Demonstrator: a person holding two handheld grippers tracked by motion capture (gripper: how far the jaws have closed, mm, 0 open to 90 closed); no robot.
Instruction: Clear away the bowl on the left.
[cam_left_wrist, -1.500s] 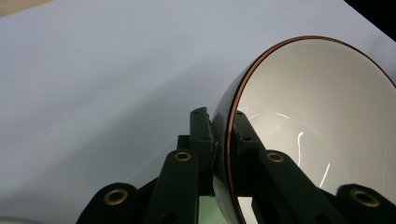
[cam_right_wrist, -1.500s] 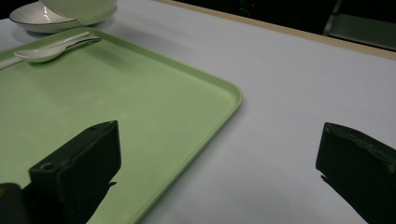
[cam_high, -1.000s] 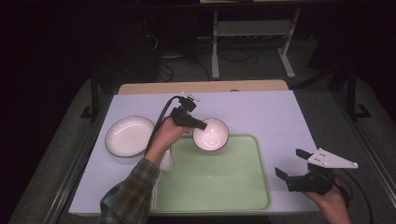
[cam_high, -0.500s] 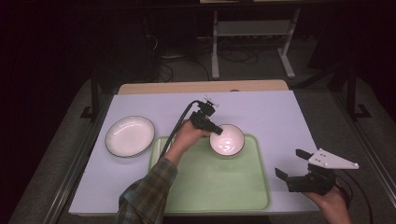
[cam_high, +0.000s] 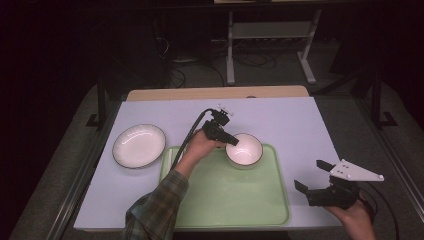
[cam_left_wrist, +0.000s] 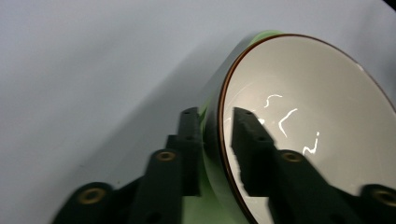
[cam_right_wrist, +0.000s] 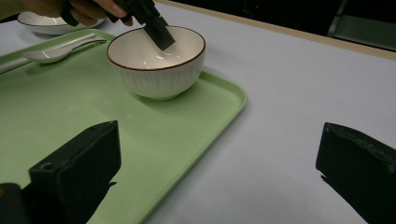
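Note:
A white bowl with a brown rim (cam_high: 244, 150) (cam_right_wrist: 156, 60) stands on the far right corner of the green tray (cam_high: 225, 200). My left gripper (cam_high: 232, 142) (cam_left_wrist: 212, 114) straddles the bowl's near-left rim, one jaw inside and one outside. Its jaws have just been opening. In the left gripper view, gaps show between the pads and the bowl's wall (cam_left_wrist: 317, 116), so the bowl rests on the tray on its own. My right gripper (cam_high: 309, 174) (cam_right_wrist: 219, 149) is wide open over the bare table right of the tray, with nothing between its jaws.
A white plate (cam_high: 139, 145) lies on the table left of the tray. A white spoon (cam_right_wrist: 56, 49) lies on the tray's left part. The tray's right rim (cam_right_wrist: 233, 100) runs between the bowl and my right gripper. A wooden strip (cam_high: 215, 93) edges the table's far side.
The left gripper carried the bowl rightwards from the table onto the tray, set it down, and its jaws eased apart. The right gripper kept still.

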